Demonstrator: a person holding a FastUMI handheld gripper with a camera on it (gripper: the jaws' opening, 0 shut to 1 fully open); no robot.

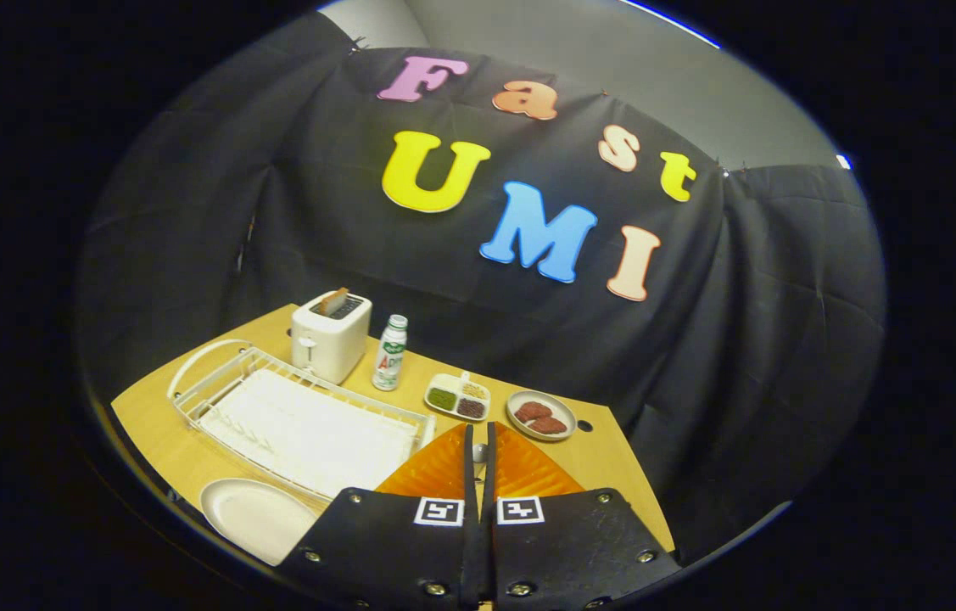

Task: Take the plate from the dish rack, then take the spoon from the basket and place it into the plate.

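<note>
Two orange fingers of the gripper (478, 427) stand pressed almost together at the bottom centre of the frame, with only a thin slit between them. In that slit, just short of the tips, sits a small pale bit that I take to be the spoon (478, 452). It is too little to be sure of, but the fingers look to be pinching it, not spread.

What matters now is where the plate (253, 516) lies from that pinch. It sits flat on the wooden table (164, 441) at the lower left of the frame, beside the left finger's black base and well to the left of the tips. It is off to one side and nearer the viewer, not ahead along the fingers. From where I stand, the gripper seems to ride high over the table, so the coming move would have to swing left and come down to bring the spoon over the plate's bare middle.

Just beyond the plate, in the left centre, is the white dish rack (308, 433), with no dish in it. Behind it stand a toaster (329, 335) and a small bottle (390, 352). Straight ahead of the tips are a divided tray (458, 397) and a small dish (540, 416) holding red pieces; both are on the far side from the plate
</note>
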